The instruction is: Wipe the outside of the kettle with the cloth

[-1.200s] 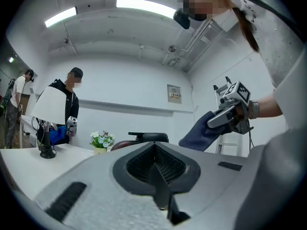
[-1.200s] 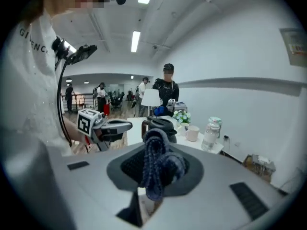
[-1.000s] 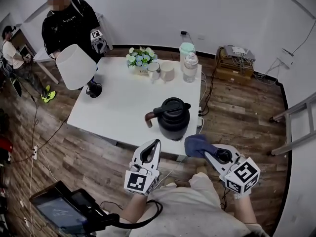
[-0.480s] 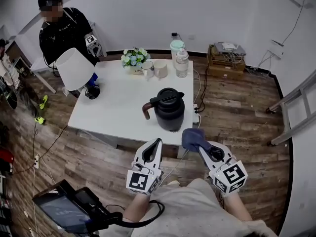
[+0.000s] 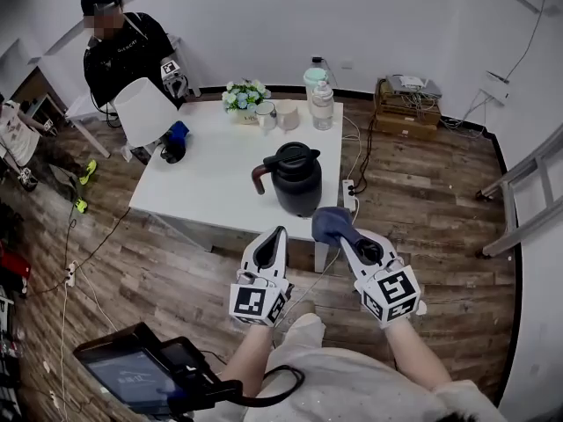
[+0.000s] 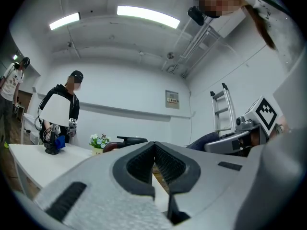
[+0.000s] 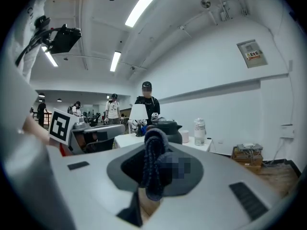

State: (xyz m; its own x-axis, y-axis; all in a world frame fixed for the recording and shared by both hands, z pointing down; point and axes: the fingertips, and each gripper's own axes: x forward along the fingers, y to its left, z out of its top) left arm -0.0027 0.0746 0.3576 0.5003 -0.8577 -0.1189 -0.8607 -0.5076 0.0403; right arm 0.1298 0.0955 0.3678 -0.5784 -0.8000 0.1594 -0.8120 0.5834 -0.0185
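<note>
A black kettle (image 5: pixel 293 179) with a brown handle stands near the front right of the white table (image 5: pixel 211 183); its lid and handle also show in the left gripper view, kettle (image 6: pixel 125 141), and behind the cloth in the right gripper view, kettle (image 7: pixel 168 129). My right gripper (image 5: pixel 341 233) is shut on a dark blue cloth (image 5: pixel 327 224), just in front of the table edge and below the kettle. The cloth (image 7: pixel 154 163) hangs bunched between the jaws. My left gripper (image 5: pixel 280 232) is shut and holds nothing, short of the table's front edge.
On the table: a white lamp (image 5: pixel 148 112), a blue object (image 5: pixel 177 135), flowers (image 5: pixel 245 97), two cups (image 5: pixel 276 115), a bottle (image 5: pixel 322 105) and a jar. A person in black (image 5: pixel 123 46) stands at the far left corner. A ladder (image 5: pixel 528 209) is at the right, boxes (image 5: pixel 406 108) behind.
The view has shifted: the table and kettle now sit higher and nearer the middle. Both grippers have come a little closer to the table's front edge, the cloth still held.
</note>
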